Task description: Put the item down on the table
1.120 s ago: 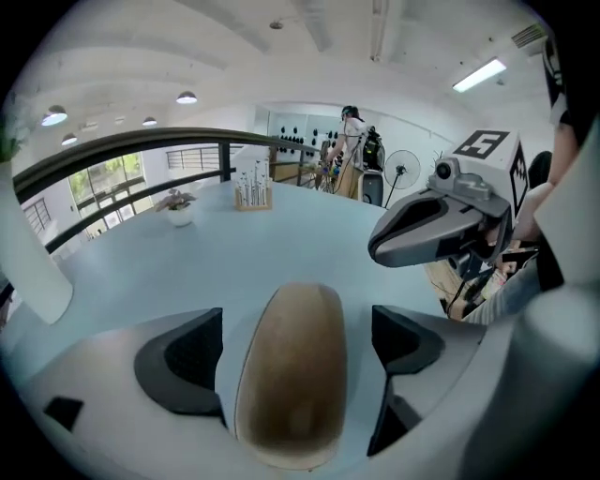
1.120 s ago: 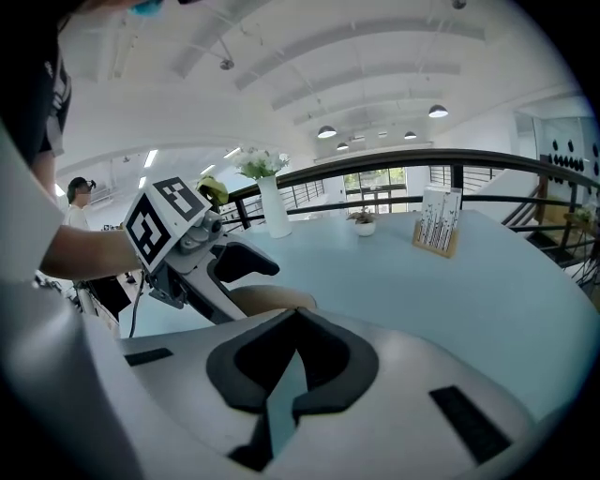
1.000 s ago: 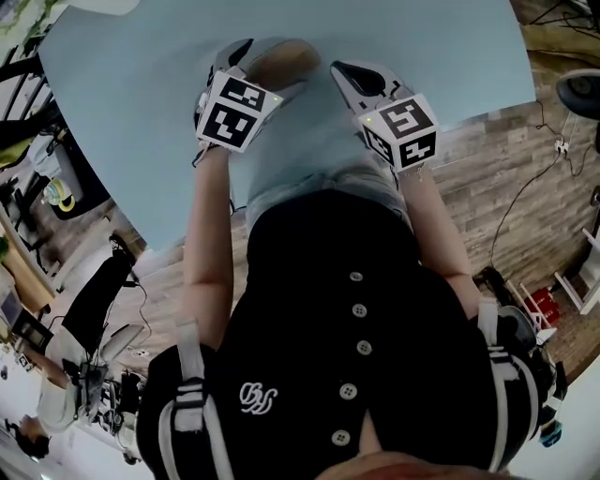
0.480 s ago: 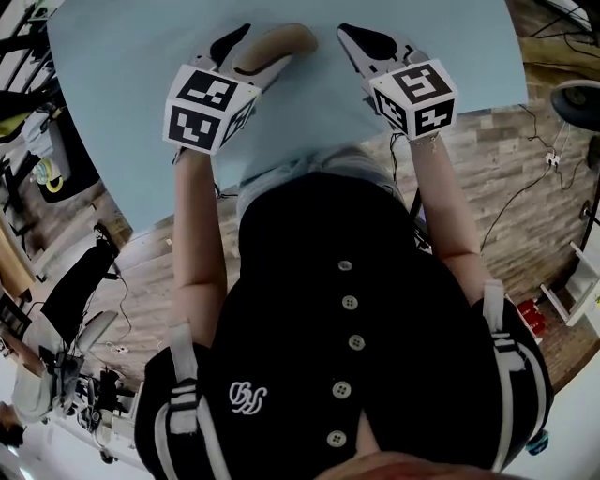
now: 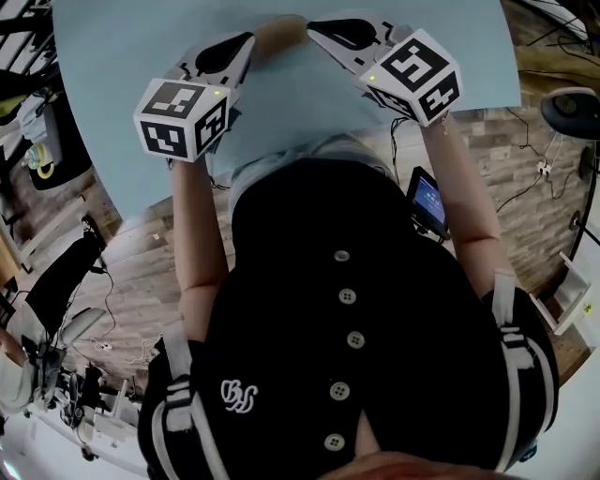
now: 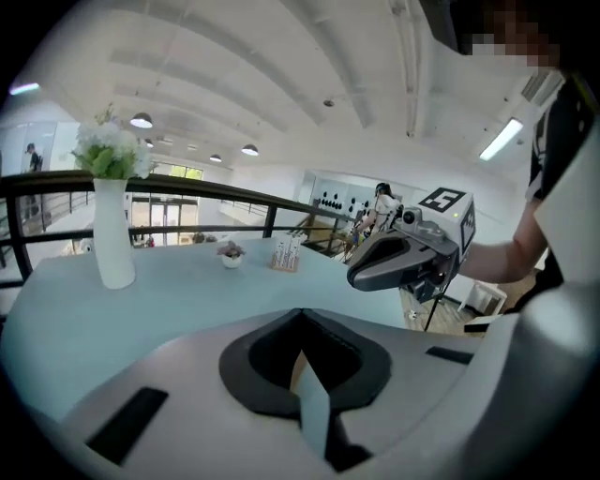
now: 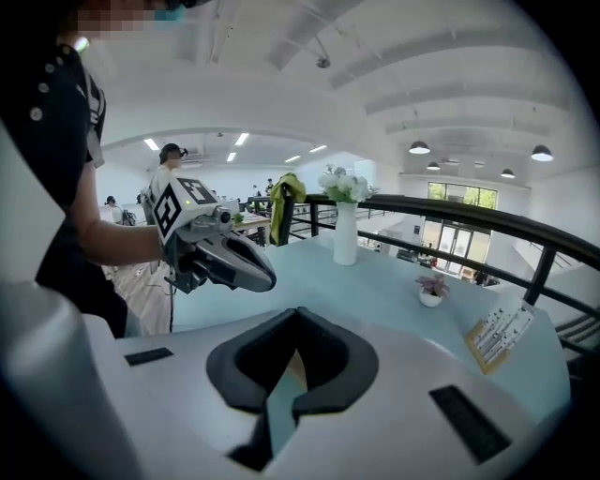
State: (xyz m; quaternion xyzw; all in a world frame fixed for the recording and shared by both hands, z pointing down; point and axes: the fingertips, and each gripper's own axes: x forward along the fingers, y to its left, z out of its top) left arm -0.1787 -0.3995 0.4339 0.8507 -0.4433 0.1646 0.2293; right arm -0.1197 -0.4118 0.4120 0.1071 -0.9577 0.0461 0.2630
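A tan, oblong item point(image 5: 278, 28) lies on the light blue table point(image 5: 122, 56) at the top of the head view, with both gripper tips partly covering it. My left gripper point(image 5: 246, 39) hangs just left of it; its jaws have just been closing and now stand shut with nothing between them. My right gripper point(image 5: 314, 26) is just right of the item, also shut and holding nothing. Each gripper view shows the other gripper as a closed beak: the right gripper point(image 6: 361, 277) and the left gripper point(image 7: 267, 279). A tan sliver shows through each slit.
A white vase of flowers point(image 6: 114, 234) stands at the table's far side, with a small potted plant point(image 6: 231, 255) and a card stand point(image 6: 286, 253) beside it. A black railing point(image 7: 487, 230) runs behind the table. A small screen point(image 5: 427, 202) sits by the person's hip, above wooden floor with cables.
The left gripper's jaws, open beside the item a second ago, have closed. Both grippers have lifted and drawn apart, away from the item. The item stays on the table.
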